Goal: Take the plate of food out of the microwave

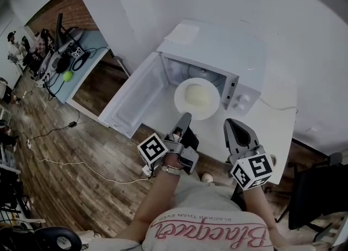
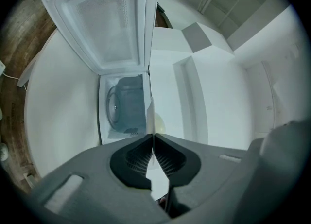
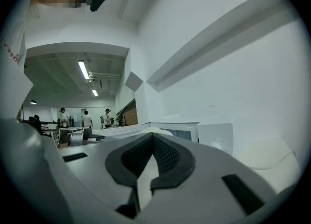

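The white microwave stands on a white table with its door swung wide to the left. A white plate with pale yellow food on it hangs in front of the opening. My left gripper is shut on the plate's near rim. In the left gripper view the plate shows edge-on between the closed jaws of the left gripper, with the food just beyond and the cavity behind. My right gripper is shut and holds nothing, to the right of the plate; the right gripper points past the microwave.
The white table runs on to the right of the microwave. A desk with gear and a green ball stands at the far left. Cables lie on the wood floor. A black chair is at the right. People stand far off.
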